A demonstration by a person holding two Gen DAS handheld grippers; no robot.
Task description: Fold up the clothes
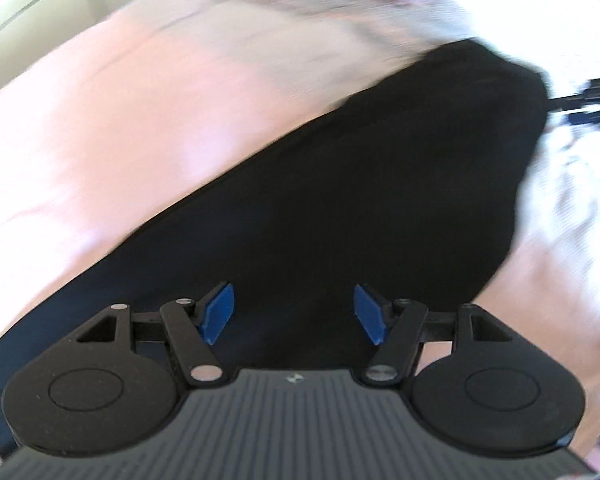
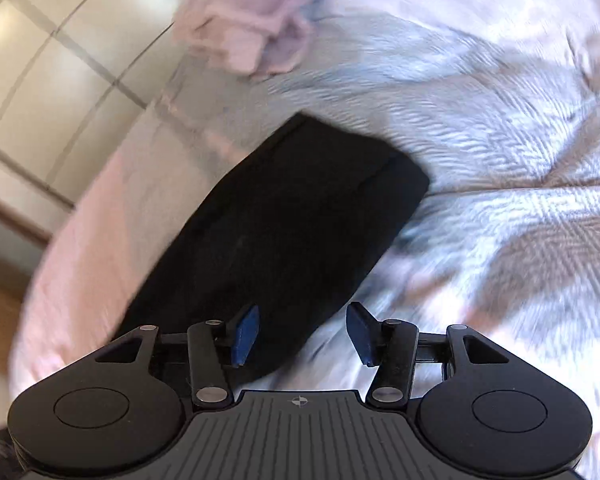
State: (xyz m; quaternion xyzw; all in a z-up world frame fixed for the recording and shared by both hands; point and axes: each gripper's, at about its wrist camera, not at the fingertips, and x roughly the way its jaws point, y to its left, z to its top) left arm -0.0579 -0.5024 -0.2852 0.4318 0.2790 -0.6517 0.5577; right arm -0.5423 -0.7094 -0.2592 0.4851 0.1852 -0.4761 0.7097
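Folded garment on bed; crumpled cloth behind (near edge)

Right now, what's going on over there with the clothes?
A person is working over a bed with a handheld gripper in each hand, folding laundry. A black garment lies flat on the pale quilted bedding, looking already folded into a long narrow shape. The left gripper and the right gripper both hover over its near end with jaws open, holding nothing. A pinkish crumpled garment waits further up the bed. Both views are motion-blurred, so finer detail is unclear.
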